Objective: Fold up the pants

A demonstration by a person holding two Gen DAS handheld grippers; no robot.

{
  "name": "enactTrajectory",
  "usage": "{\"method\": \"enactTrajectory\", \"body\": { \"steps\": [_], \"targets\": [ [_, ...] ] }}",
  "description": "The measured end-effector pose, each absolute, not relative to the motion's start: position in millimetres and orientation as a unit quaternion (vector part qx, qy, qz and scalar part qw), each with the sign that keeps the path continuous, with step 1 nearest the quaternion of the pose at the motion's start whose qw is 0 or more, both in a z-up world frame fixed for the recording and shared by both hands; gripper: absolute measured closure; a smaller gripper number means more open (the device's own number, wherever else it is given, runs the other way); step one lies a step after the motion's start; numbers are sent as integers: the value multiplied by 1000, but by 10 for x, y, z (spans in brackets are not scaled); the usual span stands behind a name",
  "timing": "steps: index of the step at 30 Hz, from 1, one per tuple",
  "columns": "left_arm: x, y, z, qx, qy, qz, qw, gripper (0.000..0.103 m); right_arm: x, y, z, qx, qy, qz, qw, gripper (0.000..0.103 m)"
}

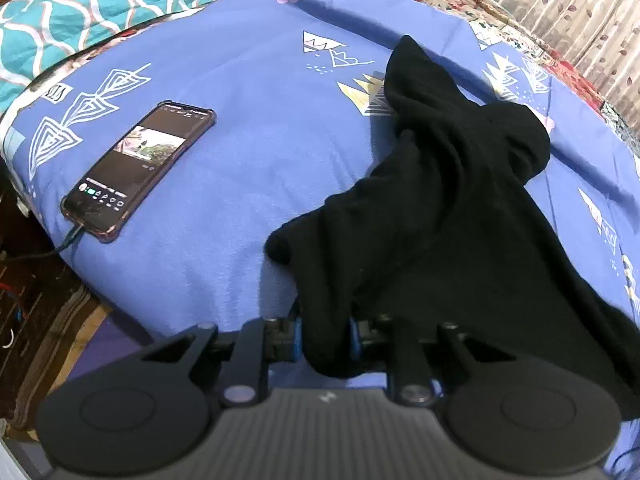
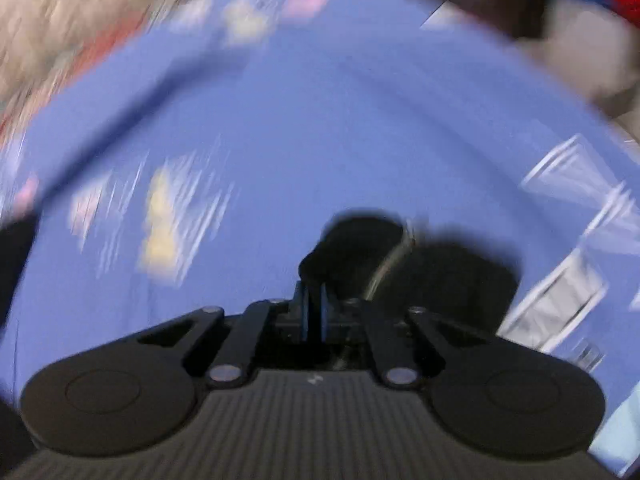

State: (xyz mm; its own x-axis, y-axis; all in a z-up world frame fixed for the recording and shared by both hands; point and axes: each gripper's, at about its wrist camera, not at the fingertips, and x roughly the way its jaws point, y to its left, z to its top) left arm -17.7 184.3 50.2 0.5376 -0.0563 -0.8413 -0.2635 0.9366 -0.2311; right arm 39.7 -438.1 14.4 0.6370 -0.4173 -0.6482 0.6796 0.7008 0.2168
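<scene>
Black pants (image 1: 460, 200) lie crumpled on the blue patterned bedspread (image 1: 248, 88), running from the far right toward me. My left gripper (image 1: 324, 340) is shut on a bunched edge of them, with black cloth hanging between its blue pads and draping to the right. In the blurred right wrist view, my right gripper (image 2: 314, 304) has its blue pads nearly together. A lump of the black pants (image 2: 360, 248) with a pale seam or label sits right at its tips, and a thin fold seems pinched there. Blue bedspread (image 2: 320, 120) lies beyond.
A phone (image 1: 136, 168) with a lit screen and a cable lies on the bedspread at the left, near the bed's edge. A teal patterned pillow (image 1: 80, 20) is at the far left, a curtain (image 1: 580, 12) at the far right. Floor shows below the left edge.
</scene>
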Motion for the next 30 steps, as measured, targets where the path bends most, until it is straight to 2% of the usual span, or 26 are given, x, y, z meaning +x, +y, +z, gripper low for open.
{"method": "enactTrajectory", "body": {
  "steps": [1, 3, 4, 5, 6, 9, 12, 15, 18, 21, 24, 26, 28, 30],
  "targets": [
    [-186, 1852, 500, -167, 479, 59, 860, 83, 381, -4489, 218, 239, 273, -332, 871, 95],
    [-217, 1855, 502, -166, 482, 52, 859, 75, 448, -4658, 239, 268, 291, -327, 858, 92],
    [-239, 1857, 511, -162, 486, 50, 857, 65, 505, -4689, 219, 263, 319, -323, 851, 82],
    [-277, 1862, 534, -159, 488, 41, 858, 62, 533, -4685, 214, 252, 342, -319, 847, 73],
    [-342, 1880, 581, -159, 481, 27, 861, 59, 510, -4656, 238, 237, 348, -314, 851, 56],
    [-581, 1952, 789, -160, 438, -6, 885, 43, 288, -4538, 352, 219, 323, -302, 870, 56],
    [-635, 2028, 982, -151, 395, -9, 906, 41, 116, -4468, 409, 263, 295, -283, 874, 55],
    [-377, 2108, 1097, -150, 369, -4, 917, 41, 270, -4324, 520, 276, 292, -244, 883, 55],
    [50, 2090, 1149, -150, 351, -7, 924, 40, 687, -4015, 619, 280, 301, -174, 895, 55],
    [402, 1934, 1090, -141, 332, -16, 932, 27, 1252, -3655, 625, 269, 319, -102, 903, 55],
    [628, 1774, 918, -148, 339, -32, 929, 25, 1911, -3131, 472, 254, 336, -26, 907, 55],
    [696, 1705, 788, -161, 347, -42, 923, 24, 2336, -2826, 314, 244, 346, 9, 906, 51],
    [730, 1689, 664, -173, 356, -43, 917, 21, 2767, -2556, 109, 248, 366, 30, 897, 41],
    [732, 1747, 547, -181, 368, -42, 911, 19, 3154, -2384, -146, 264, 383, 38, 884, 40]
  ]
}}
